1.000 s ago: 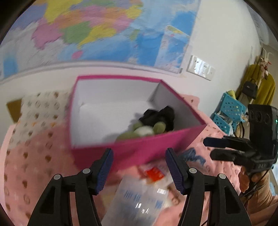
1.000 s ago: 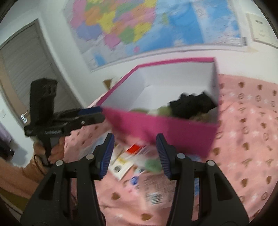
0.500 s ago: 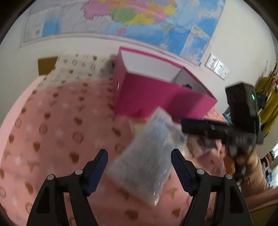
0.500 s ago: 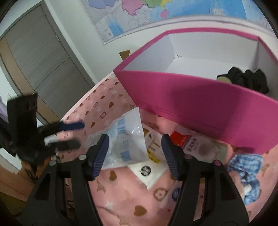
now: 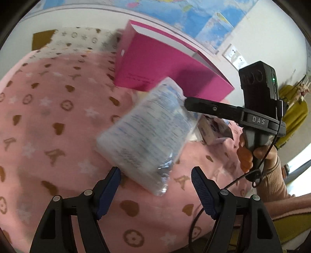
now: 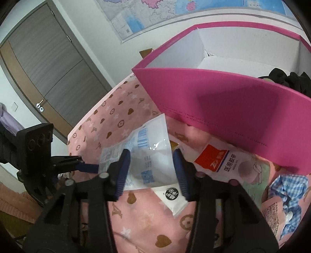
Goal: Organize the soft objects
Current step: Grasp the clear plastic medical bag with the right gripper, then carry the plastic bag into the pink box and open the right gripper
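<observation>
A clear plastic packet with blue print point(image 5: 149, 134) lies on the pink patterned blanket point(image 5: 58, 116) in front of the pink box point(image 5: 155, 64). My left gripper point(image 5: 155, 184) is open, its fingertips on either side of the packet's near end. My right gripper point(image 6: 149, 165) is open over the packet's point(image 6: 147, 155) other end; in the left wrist view its finger point(image 5: 211, 109) reaches over the packet. The pink box point(image 6: 223, 103) holds a dark soft item point(image 6: 287, 79) inside.
A red-and-white medical packet point(image 6: 223, 159), a small white packet point(image 6: 173, 198) and a blue checked cloth point(image 6: 289, 190) lie by the box. A grey door point(image 6: 48, 68) is at left. A wall map point(image 5: 194, 11) hangs behind.
Both grippers have dropped from above the box down to the clear packet. The box's inside has gone out of the left wrist view. Both grippers stayed open.
</observation>
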`<action>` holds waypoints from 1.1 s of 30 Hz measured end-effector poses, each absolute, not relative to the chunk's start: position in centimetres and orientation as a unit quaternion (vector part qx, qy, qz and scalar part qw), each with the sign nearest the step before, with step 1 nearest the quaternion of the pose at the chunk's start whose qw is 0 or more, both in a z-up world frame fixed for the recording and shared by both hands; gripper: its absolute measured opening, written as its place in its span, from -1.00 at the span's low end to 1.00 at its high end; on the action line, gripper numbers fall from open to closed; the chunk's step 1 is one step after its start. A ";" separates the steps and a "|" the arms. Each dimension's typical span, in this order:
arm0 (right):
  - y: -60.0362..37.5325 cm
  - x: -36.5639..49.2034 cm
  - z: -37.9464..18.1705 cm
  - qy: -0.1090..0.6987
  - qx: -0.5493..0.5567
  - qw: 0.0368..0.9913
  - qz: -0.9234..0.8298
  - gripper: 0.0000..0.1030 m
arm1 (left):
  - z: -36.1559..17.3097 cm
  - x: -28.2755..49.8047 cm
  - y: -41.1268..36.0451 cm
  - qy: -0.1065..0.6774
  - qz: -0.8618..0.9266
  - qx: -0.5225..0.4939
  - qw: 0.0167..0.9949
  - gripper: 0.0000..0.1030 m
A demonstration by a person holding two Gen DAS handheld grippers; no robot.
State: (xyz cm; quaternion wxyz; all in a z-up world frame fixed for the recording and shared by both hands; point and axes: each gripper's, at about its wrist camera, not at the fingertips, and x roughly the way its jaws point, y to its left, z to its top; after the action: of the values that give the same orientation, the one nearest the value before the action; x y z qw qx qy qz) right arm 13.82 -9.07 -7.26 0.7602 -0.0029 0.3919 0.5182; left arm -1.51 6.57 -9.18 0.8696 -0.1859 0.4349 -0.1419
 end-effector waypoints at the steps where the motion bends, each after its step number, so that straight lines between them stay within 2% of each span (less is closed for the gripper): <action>1: -9.2 13.7 -7.3 0.391 -0.006 0.762 0.516 -0.16 | -9.1 -1.5 6.4 0.434 -0.145 -0.185 0.869 0.49; 6: -10.0 13.2 -7.5 0.387 0.006 0.768 0.511 -0.37 | -9.3 -0.9 7.2 0.426 -0.151 -0.216 0.865 0.47; 7: -10.3 13.2 -7.4 0.385 0.008 0.770 0.509 -0.41 | -9.2 -0.9 7.4 0.423 -0.148 -0.220 0.867 0.40; 9: -10.9 13.0 -6.9 0.378 0.013 0.777 0.502 -0.42 | -8.9 -0.7 7.5 0.422 -0.141 -0.216 0.869 0.13; 10: -11.2 12.9 -6.7 0.374 0.016 0.781 0.500 -0.43 | -8.8 -0.6 7.5 0.422 -0.135 -0.211 0.871 -0.11; 11: -11.6 12.8 -6.3 0.370 0.021 0.784 0.499 -0.46 | -8.6 -0.6 7.6 0.421 -0.136 -0.210 0.872 -0.16; 24: -14.7 12.0 -0.8 0.306 0.043 0.821 0.479 -0.49 | -1.7 2.2 7.2 0.367 -0.152 -0.161 0.904 -0.17; 33: -15.0 15.4 2.2 0.285 0.053 0.839 0.460 -0.49 | 2.3 6.4 6.7 0.336 -0.153 -0.121 0.922 -0.16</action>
State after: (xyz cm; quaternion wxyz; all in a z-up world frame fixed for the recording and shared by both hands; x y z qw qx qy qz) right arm 15.40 -15.01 2.21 0.8390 0.0531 0.2853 0.4603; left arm 6.43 6.75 2.26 0.9216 -0.1207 0.3358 -0.1528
